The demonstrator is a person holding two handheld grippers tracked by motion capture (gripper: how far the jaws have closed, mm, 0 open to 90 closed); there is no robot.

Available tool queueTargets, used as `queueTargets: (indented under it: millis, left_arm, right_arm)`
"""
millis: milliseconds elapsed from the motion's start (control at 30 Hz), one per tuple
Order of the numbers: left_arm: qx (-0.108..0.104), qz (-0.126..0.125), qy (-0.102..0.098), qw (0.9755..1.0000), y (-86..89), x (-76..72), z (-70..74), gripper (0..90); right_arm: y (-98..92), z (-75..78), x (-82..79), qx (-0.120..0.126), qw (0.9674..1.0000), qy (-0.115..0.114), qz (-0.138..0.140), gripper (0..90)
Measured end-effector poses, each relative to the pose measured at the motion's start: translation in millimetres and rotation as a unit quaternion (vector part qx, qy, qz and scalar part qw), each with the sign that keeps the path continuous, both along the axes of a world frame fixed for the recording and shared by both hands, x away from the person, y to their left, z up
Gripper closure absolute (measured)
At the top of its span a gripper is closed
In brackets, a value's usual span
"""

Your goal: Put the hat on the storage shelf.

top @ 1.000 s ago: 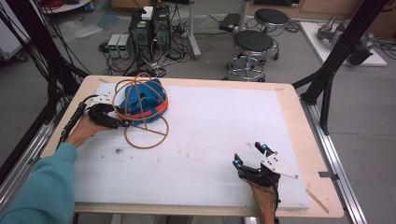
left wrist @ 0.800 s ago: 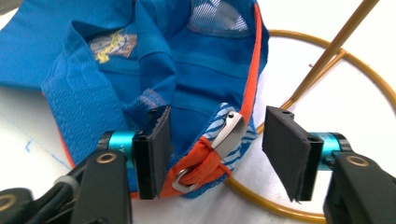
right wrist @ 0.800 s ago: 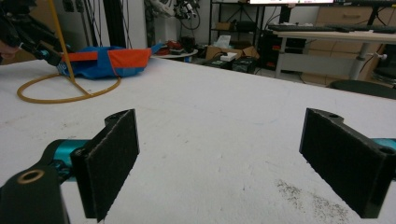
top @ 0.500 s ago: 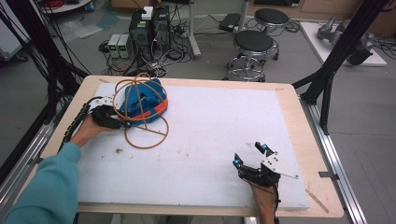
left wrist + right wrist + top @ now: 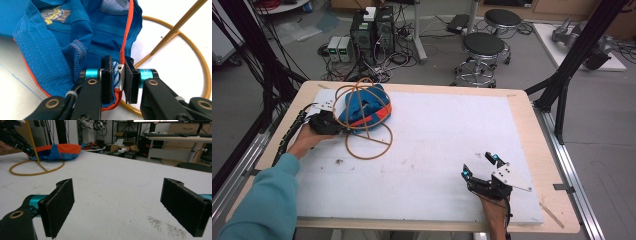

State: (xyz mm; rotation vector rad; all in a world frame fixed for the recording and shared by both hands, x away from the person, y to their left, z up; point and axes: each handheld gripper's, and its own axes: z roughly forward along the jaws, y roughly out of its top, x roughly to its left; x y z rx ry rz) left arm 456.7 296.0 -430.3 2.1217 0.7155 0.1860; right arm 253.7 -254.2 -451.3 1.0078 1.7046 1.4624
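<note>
Blue cap [image 5: 75,37], hem pinched in left gripper [image 5: 117,77]

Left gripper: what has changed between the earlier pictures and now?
The left gripper has just been closing its jaws and now pinches the orange-trimmed edge of the blue cap. The cap, the gold wire stand and the open right gripper stayed where they were on the white table.
</note>
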Motion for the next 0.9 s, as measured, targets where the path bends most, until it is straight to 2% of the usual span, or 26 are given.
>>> queueTargets:
  millis: [167, 333, 467, 567, 600, 633, 667, 700, 733, 900]
  left_arm:
    - [-0.006, 0.006, -0.007, 0.9999, 1.0, -1.7, 5.5, 79.4]
    - [-0.025, 0.02, -0.011, 0.9994, 5.7, -3.2, 12.3, 79.4]
    - [-0.042, 0.04, -0.032, 0.9978, 13.5, -8.2, 27.4, 79.4]
    - [-0.046, 0.046, -0.04, 0.9971, 17.6, -10.9, 33.8, 79.4]
    - [-0.051, 0.053, -0.048, 0.9961, 21.2, -14.7, 40.5, 79.4]
    - [-0.051, 0.053, -0.048, 0.9961, 21.2, -14.7, 40.5, 79.4]
    - [-0.056, 0.058, -0.057, 0.9951, 24.3, -19.2, 47.8, 79.4]
    - [-0.056, 0.058, -0.057, 0.9951, 24.3, -19.2, 47.8, 79.4]
    - [-0.059, 0.064, -0.066, 0.9941, 26.9, -24.4, 55.1, 79.5]
    - [-0.066, 0.075, -0.078, 0.992, 35.8, -36.0, 70.4, 79.5]
  right_arm:
    - [0.1, 0.0, 0.0, -0.002, 1.0, -0.001, 0.0, 10.9]
    - [0.0, 0.1, 0.1, -0.003, 1.0, -0.002, 0.0, 10.9]
    - [-0.1, 0.1, 0.0, -0.001, 1.0, -0.002, -0.001, 10.9]
    - [-0.1, 0.1, -0.1, -0.001, 1.0, -0.002, -0.001, 10.8]
    - [-0.1, 0.0, -0.1, -0.001, 1.0, -0.002, -0.002, 10.8]
    - [-0.1, 0.0, -0.2, -0.001, 1.0, -0.002, -0.002, 10.9]
    - [-0.2, 0.0, -0.2, -0.001, 1.0, -0.003, -0.002, 10.8]
    - [-0.2, 0.0, -0.3, -0.001, 1.0, -0.003, -0.002, 10.9]
    - [-0.2, 0.0, -0.3, 0.0, 1.0, -0.003, -0.002, 10.9]
    - [-0.1, -0.1, -0.3, 0.0, 1.0, -0.004, -0.002, 10.9]
